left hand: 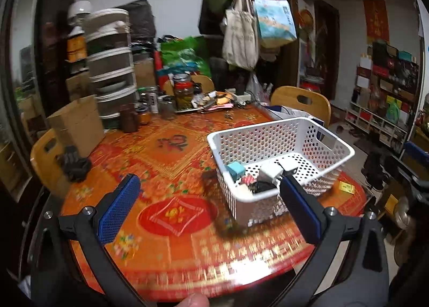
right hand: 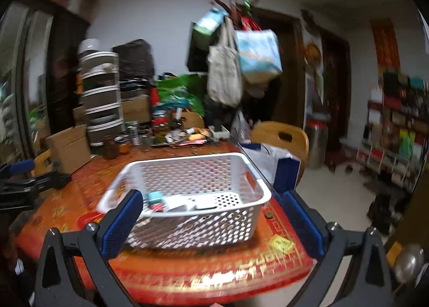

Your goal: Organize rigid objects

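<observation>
A white perforated basket (left hand: pixel 332 143) stands on the red and orange patterned table (left hand: pixel 166 146), right of centre. Inside lie a teal box (left hand: pixel 236 169), a white block (left hand: pixel 270 171), a small red item (left hand: pixel 248 179) and other small objects. My left gripper (left hand: pixel 207 191) is open and empty above the table's near edge, its right finger (left hand: pixel 300 207) in front of the basket's near corner. In the right wrist view the basket (right hand: pixel 249 172) sits straight ahead with the teal box (right hand: pixel 155 196) inside. My right gripper (right hand: pixel 211 213) is open and empty, its fingers on either side of the basket's near wall.
A cardboard box (left hand: pixel 77 124), dark jars (left hand: pixel 128 119) and a cluttered tray (left hand: pixel 203 103) stand at the table's far side. A black object (left hand: pixel 73 164) lies at the left edge. Wooden chairs (left hand: pixel 303 103) ring the table. A yellow sticker (right hand: pixel 281 244) and a coin (right hand: pixel 269 215) lie by the basket.
</observation>
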A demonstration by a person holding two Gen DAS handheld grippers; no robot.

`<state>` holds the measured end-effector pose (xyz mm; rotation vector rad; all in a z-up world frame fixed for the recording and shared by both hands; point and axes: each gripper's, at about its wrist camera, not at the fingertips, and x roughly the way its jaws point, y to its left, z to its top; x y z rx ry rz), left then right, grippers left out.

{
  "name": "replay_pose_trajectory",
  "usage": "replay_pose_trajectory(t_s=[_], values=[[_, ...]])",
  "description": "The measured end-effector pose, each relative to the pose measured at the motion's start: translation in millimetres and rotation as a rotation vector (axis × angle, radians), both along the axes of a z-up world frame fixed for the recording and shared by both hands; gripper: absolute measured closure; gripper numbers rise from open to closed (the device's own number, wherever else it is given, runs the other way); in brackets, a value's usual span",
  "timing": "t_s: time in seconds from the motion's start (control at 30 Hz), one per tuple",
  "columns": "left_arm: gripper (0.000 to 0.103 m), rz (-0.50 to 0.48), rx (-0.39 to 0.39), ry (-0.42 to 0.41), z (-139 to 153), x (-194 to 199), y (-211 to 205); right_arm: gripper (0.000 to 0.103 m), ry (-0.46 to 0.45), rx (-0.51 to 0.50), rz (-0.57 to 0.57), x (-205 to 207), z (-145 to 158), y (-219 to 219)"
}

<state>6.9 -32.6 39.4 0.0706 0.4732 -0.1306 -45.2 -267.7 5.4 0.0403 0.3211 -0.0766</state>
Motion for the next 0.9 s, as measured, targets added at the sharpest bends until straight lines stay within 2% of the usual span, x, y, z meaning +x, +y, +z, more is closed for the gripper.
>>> replay_pose_trajectory(t_s=[0.1,0.2,0.43,0.57,0.9], values=[[0.0,0.005,-0.034,-0.006,0.8,-33.8,2.8,0.0,-0.003,0.013,0.049,-37.0,5.7,16.5],[0.0,-0.02,-0.033,-0.023,-1.9,-44.5,-8.9,0.0,0.018,0.013,0.044,-45.2,3.3,18.5],[0.0,-0.036,-0.03,0.062,-26.4,-8.9,-31.5,0.0,0.16,0.065,0.052,-15.2,-22.0,6.0],[0.0,-0.031,-0.01,0.09,-36.6,4.1,-37.4,0.0,0.179,0.083,0.055,-10.3,-29.4,-1.1],[0.0,-0.035,0.003,0.078,-37.9,2.9,-45.1,0.0,0.183,0.076,0.074,-7.3,-29.4,4.3]])
